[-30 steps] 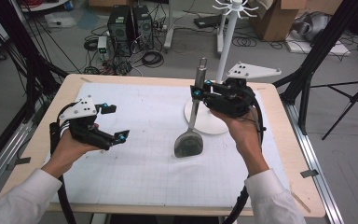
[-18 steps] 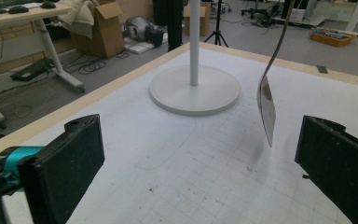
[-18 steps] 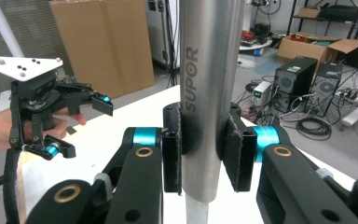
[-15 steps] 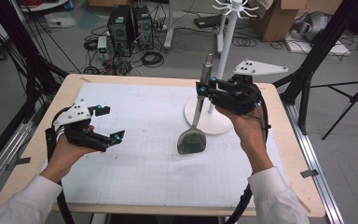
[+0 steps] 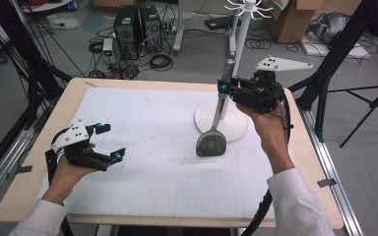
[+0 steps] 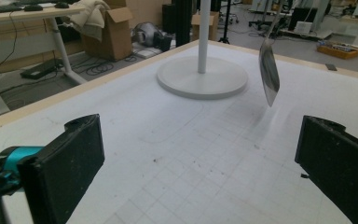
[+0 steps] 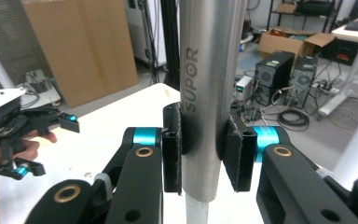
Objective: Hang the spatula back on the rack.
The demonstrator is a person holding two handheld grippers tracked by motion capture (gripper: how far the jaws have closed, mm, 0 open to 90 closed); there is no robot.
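A metal spatula (image 5: 210,144) hangs blade down just above the white mat, beside the round base of a white rack stand (image 5: 236,129). My right gripper (image 5: 225,88) is shut on its steel handle (image 7: 208,93), which carries the word SUPOR, and the pads (image 7: 172,149) press it from both sides. At the table's left my left gripper (image 5: 112,141) is open, with nothing between its jaws. Looking along it in the left gripper view, the spatula blade (image 6: 269,70) and the stand's base (image 6: 203,79) lie ahead. The left gripper (image 7: 51,145) also appears far off in the right gripper view.
A white gridded mat (image 5: 147,147) covers most of the wooden table (image 5: 29,187). The stand's pole (image 5: 241,44) rises to a ring of hooks at the top. Computers, cables and boxes lie on the floor beyond the far edge.
My right gripper has carried the spatula a little up and to the right, closer to the stand. The left gripper has drifted back toward the near left edge.
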